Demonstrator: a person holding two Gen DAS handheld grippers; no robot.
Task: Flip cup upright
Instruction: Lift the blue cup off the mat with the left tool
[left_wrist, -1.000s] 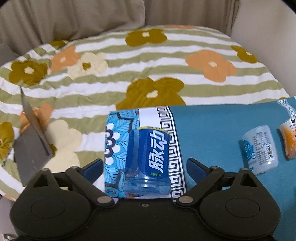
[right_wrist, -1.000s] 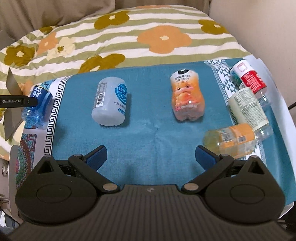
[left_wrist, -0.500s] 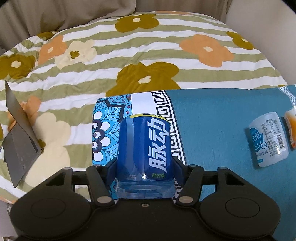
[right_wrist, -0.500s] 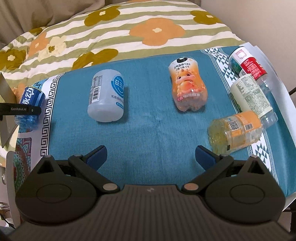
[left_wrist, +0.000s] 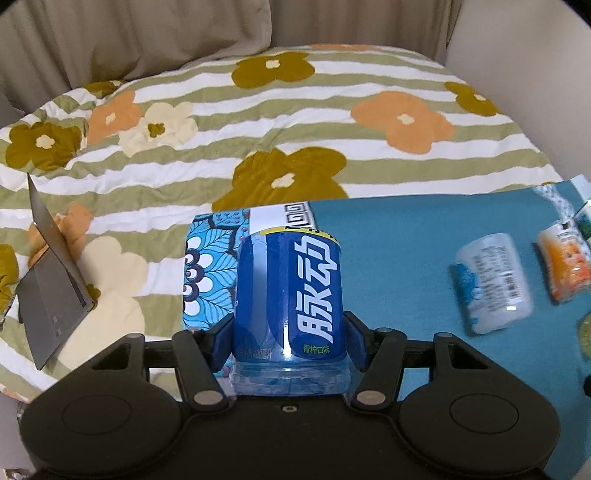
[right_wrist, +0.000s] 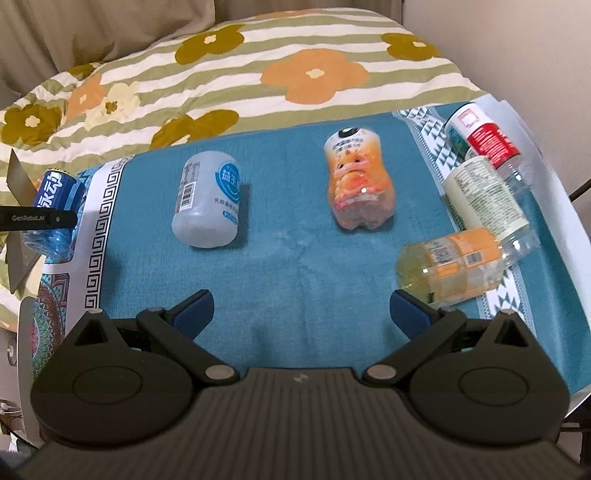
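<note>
My left gripper (left_wrist: 290, 341) is shut on a blue cup (left_wrist: 290, 295) cut from a bottle, with white Chinese letters on its label. The cup points away from me, its clear base nearest the camera, over the left edge of the teal mat (left_wrist: 399, 266). In the right wrist view the same blue cup (right_wrist: 55, 206) shows at the far left with a black finger across it. My right gripper (right_wrist: 301, 310) is open and empty above the front of the teal mat (right_wrist: 295, 266).
On the mat lie a white cup (right_wrist: 208, 205), an orange cup (right_wrist: 356, 188), a yellow-orange bottle (right_wrist: 456, 264), a cream-labelled bottle (right_wrist: 484, 197) and a red-and-white bottle (right_wrist: 480, 134). A flowered striped quilt (left_wrist: 258, 122) lies beyond. A grey laptop (left_wrist: 51, 291) stands at the left.
My left gripper closed on the blue cup, then lifted it and tipped it more upright. The right gripper stayed open and shifted slightly closer to the mat.
</note>
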